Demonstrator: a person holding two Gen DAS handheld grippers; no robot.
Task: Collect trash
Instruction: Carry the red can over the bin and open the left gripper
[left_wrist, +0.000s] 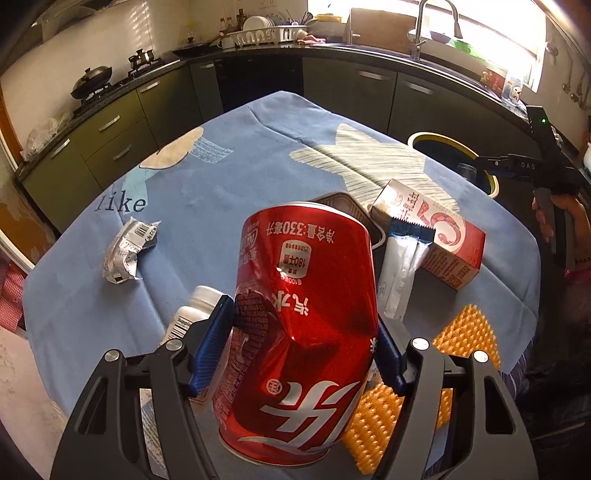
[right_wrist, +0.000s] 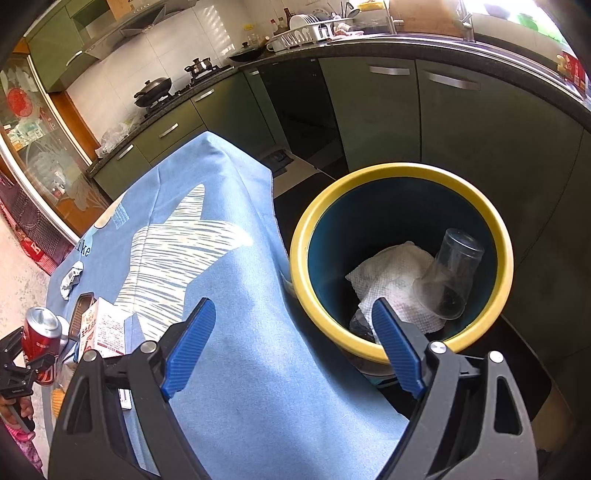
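Note:
My left gripper (left_wrist: 304, 325) is shut on a dented red soda can (left_wrist: 303, 314) and holds it above the blue tablecloth (left_wrist: 221, 177). The can also shows in the right wrist view (right_wrist: 40, 334). My right gripper (right_wrist: 291, 314) is open and empty at the table's edge, next to a yellow-rimmed bin (right_wrist: 402, 177). The bin (left_wrist: 450, 144) holds a clear plastic cup (right_wrist: 450, 273) and a white paper towel (right_wrist: 391, 284). On the table lie a crumpled silver wrapper (left_wrist: 129, 249), a carton (left_wrist: 443, 236), a white sachet (left_wrist: 400, 269) and a white bottle (left_wrist: 192, 310).
A dark tray (left_wrist: 351, 210) sits behind the can. A yellow spiky pad (left_wrist: 465, 336) lies at the table's near right. Green kitchen cabinets (left_wrist: 122, 122) and a counter with a sink tap (left_wrist: 419, 29) surround the table.

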